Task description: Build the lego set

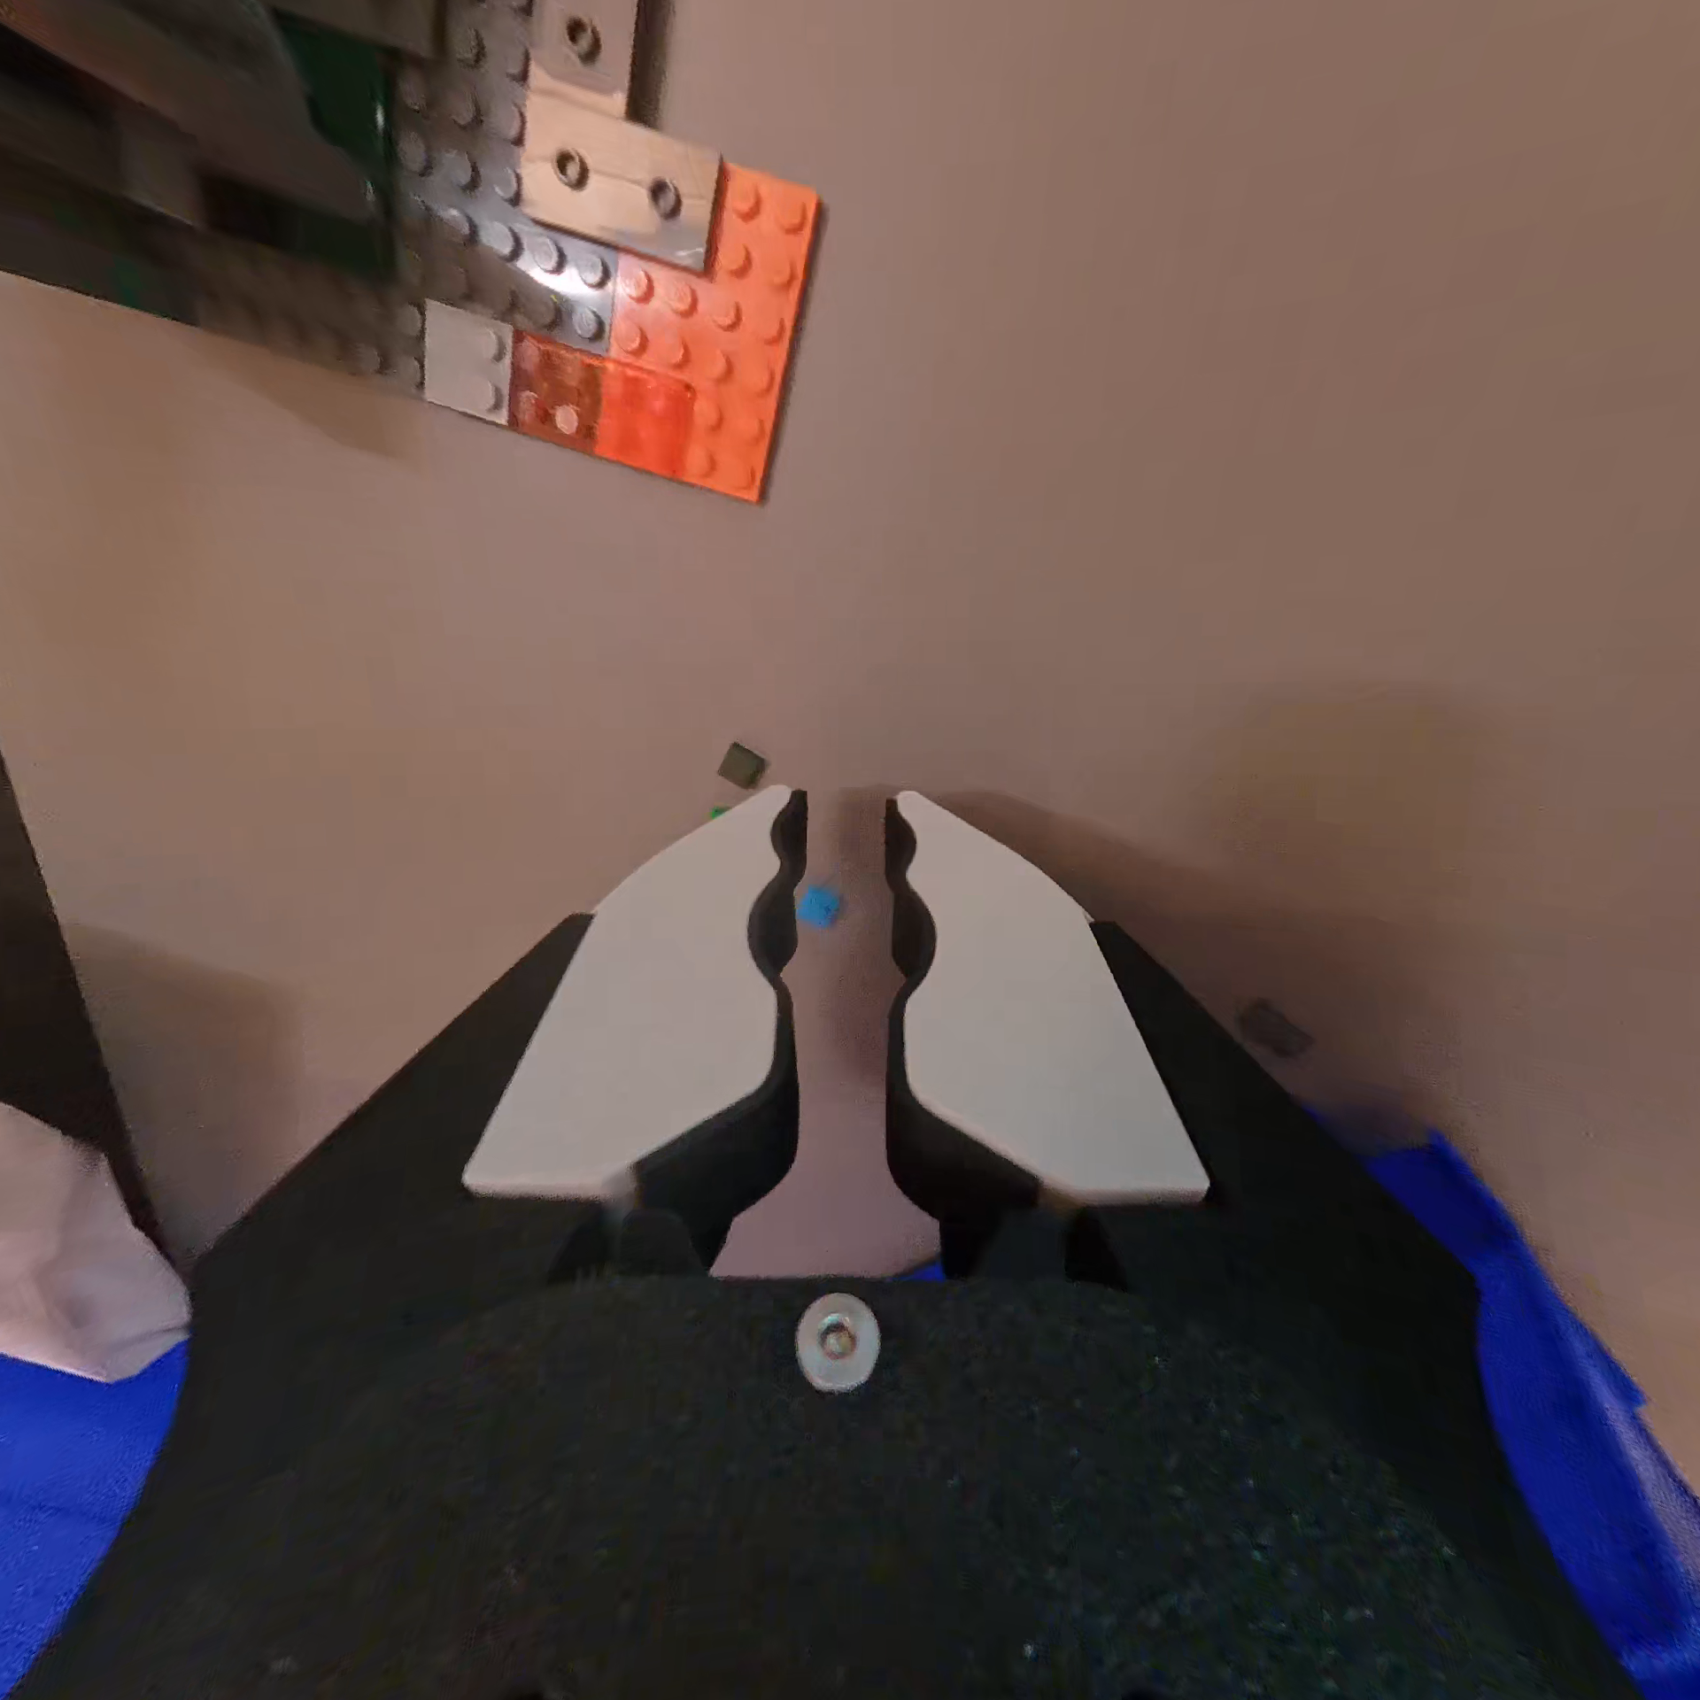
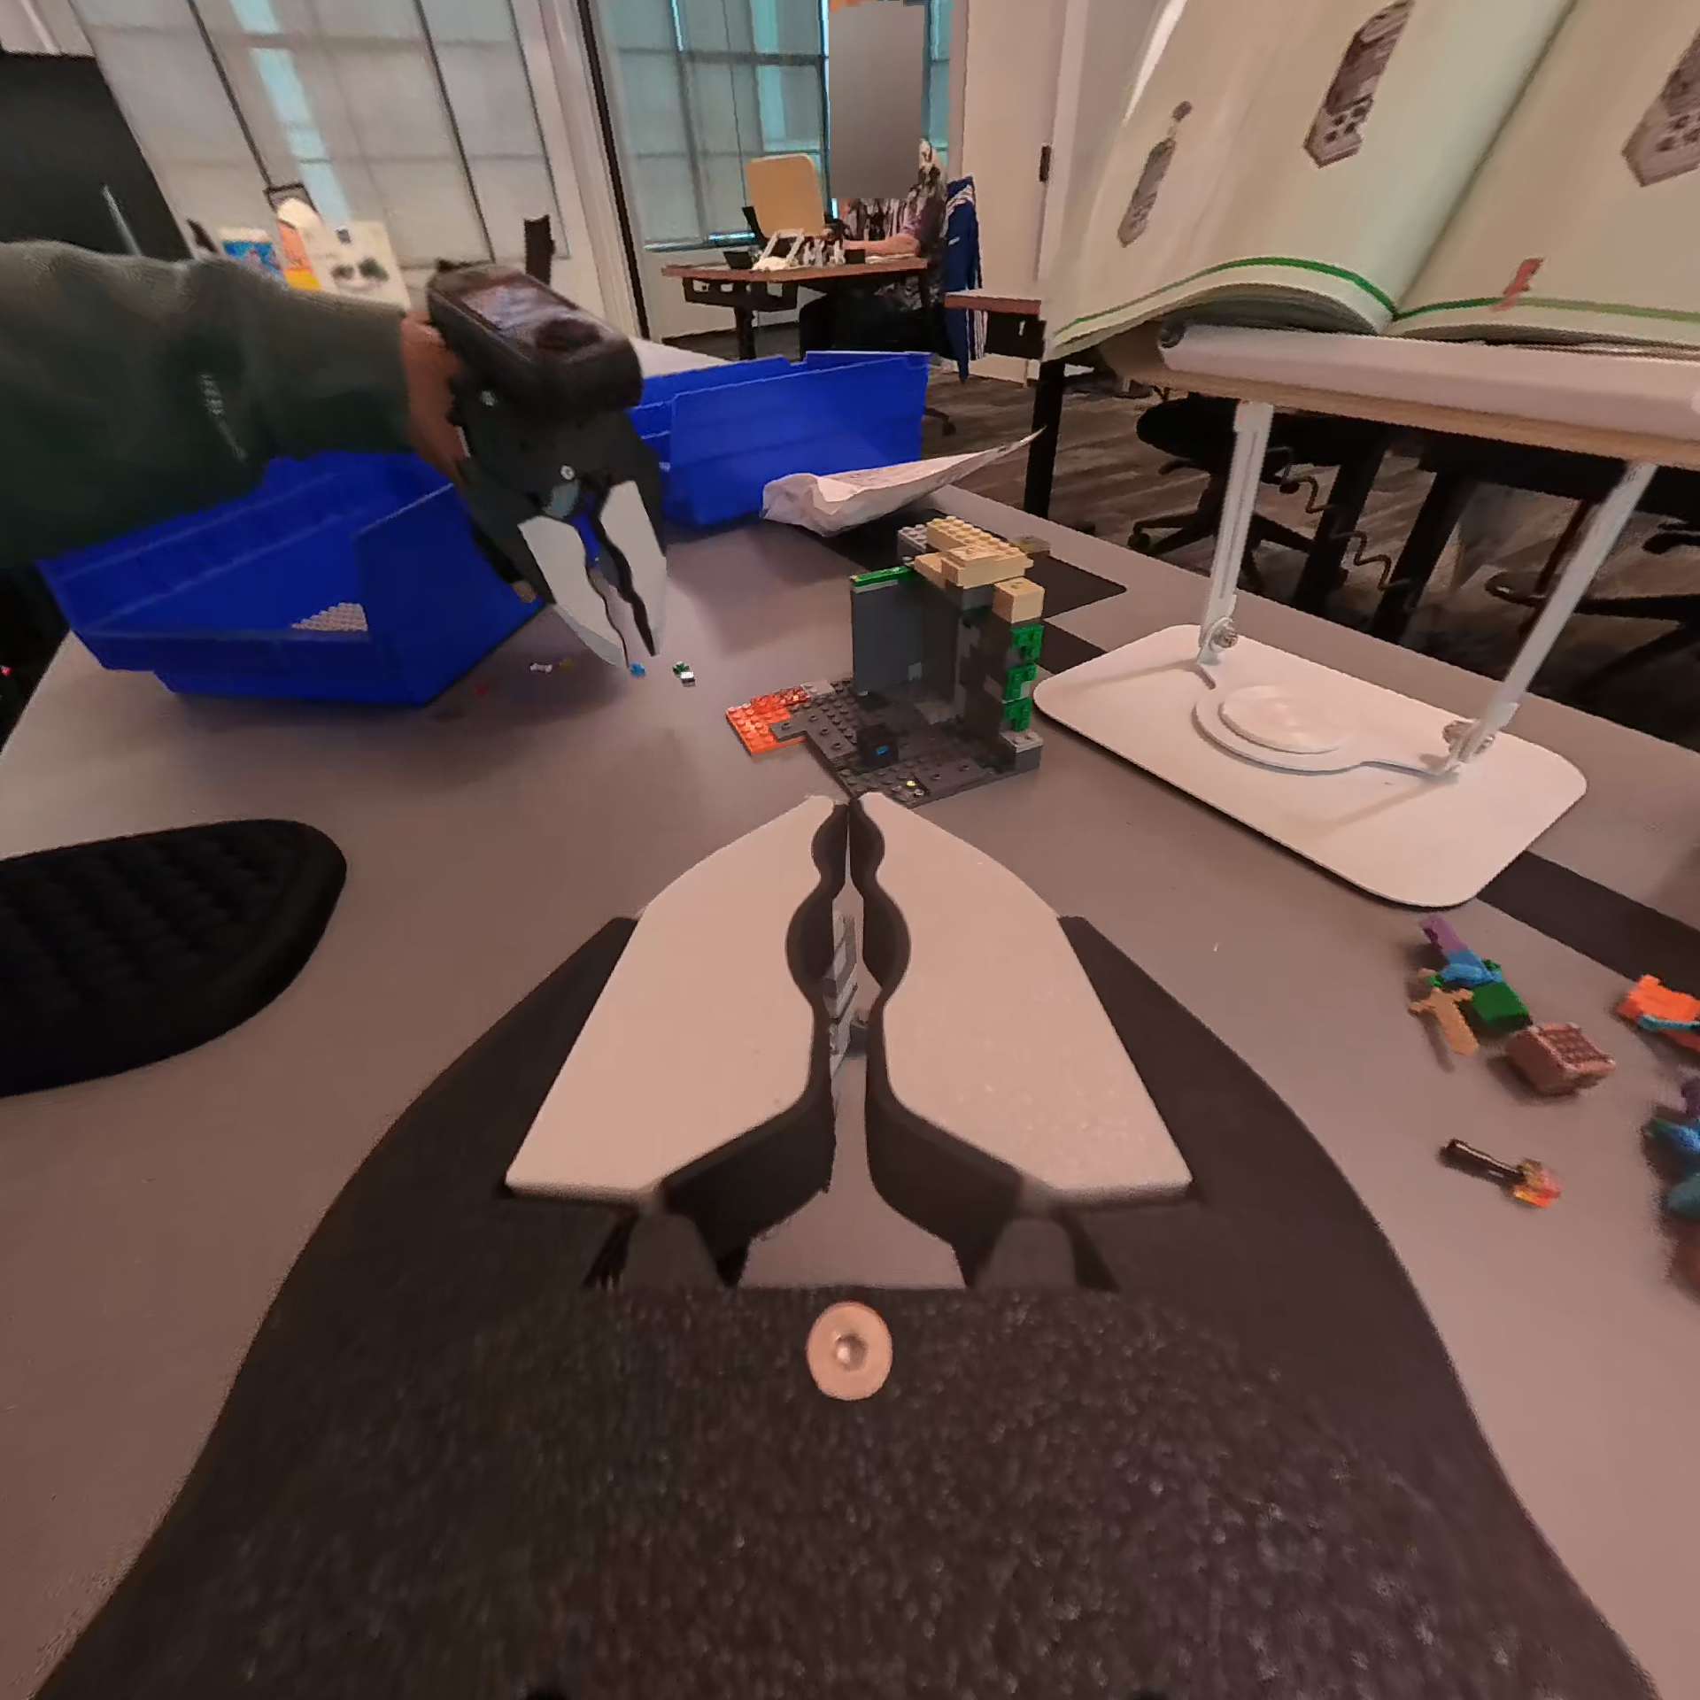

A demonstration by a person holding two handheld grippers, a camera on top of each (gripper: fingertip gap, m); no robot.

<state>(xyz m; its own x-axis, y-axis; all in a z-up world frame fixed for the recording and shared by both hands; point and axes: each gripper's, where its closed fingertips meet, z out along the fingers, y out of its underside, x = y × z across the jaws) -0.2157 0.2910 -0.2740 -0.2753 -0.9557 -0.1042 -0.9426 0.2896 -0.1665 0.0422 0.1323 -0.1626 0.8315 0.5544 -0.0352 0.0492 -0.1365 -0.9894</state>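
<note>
In the left wrist view my left gripper points down at the grey table, open and empty. A tiny blue brick lies on the table between its fingers. The same gripper shows in the right wrist view, held by a hand just above the blue brick. My right gripper is shut on a small grey lego piece, held low over the table in front of the build. The build has a dark grey base, an orange plate, grey walls and a tan top.
Two blue bins stand behind the left gripper. A white book stand holds an open booklet at right. Loose figures and pieces lie far right. A black pad lies at left. Small dark pieces lie near the blue brick. Tip to tip, the grippers are about 35 centimeters apart. To reach the orange plate in a straight line is about 8 centimeters for my left fingers, about 25 centimeters for my right. Seen from the right wrist view as well.
</note>
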